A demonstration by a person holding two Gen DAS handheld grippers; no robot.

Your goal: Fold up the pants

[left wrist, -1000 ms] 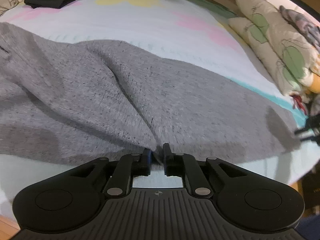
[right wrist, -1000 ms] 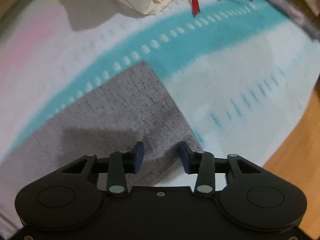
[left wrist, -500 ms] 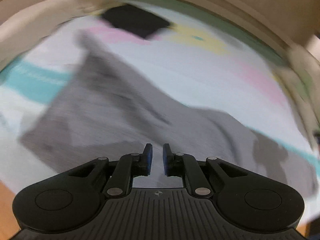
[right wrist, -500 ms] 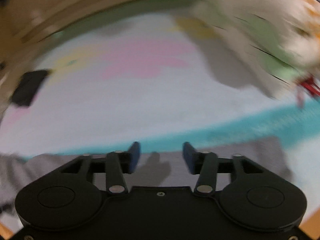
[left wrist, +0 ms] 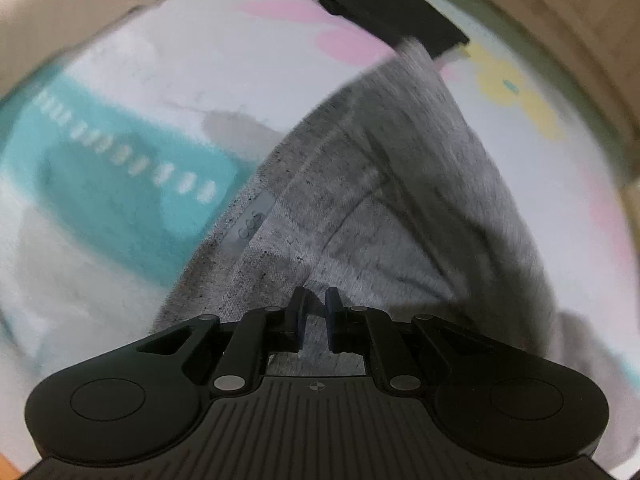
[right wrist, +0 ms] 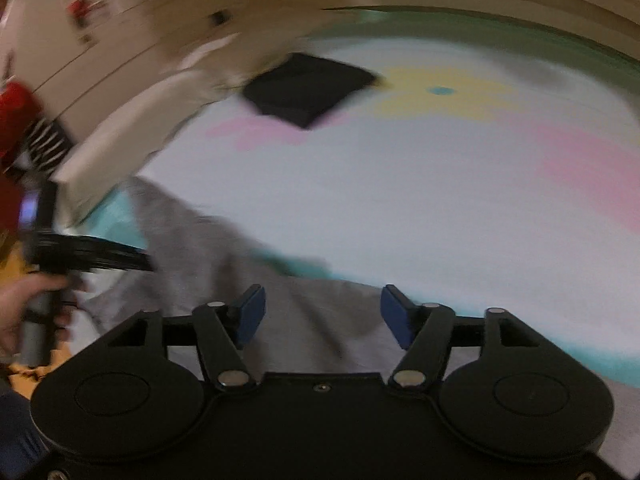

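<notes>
left gripper: jaws nearly together on a bunched ridge of the grey pants; a narrow gap shows between the pads and grey cloth fills it, so I read this as a pinch on the fabric, as it was a second ago
right gripper: jaws have just been opening and now stand wide; nothing sits between them, only grey cloth and bed sheet lying well beneath. A second ago the pant corner lay right at its tips
what changed, near: the right gripper has let its end go and swung away from the corner, while the left kept its hold and carried its edge across the bed
what changed, far: the folded black garment, off at the far left a second ago, now lies top centre, its corner just beyond the far end of the pants
meaning for the task: judged from this, one fold is being drawn over by the left hand alone; the right is free to take a new edge
pants, where: spread on the bed sheet, running away from the left gripper; a grey label shows near the left edge, seams and creases beyond
left wrist view only: the label, the seams, the teal band of the sheet to the left
right wrist view only: the person's left hand on its gripper handle at the far left edge, and pale furniture past the bed, too blurred to name
</notes>
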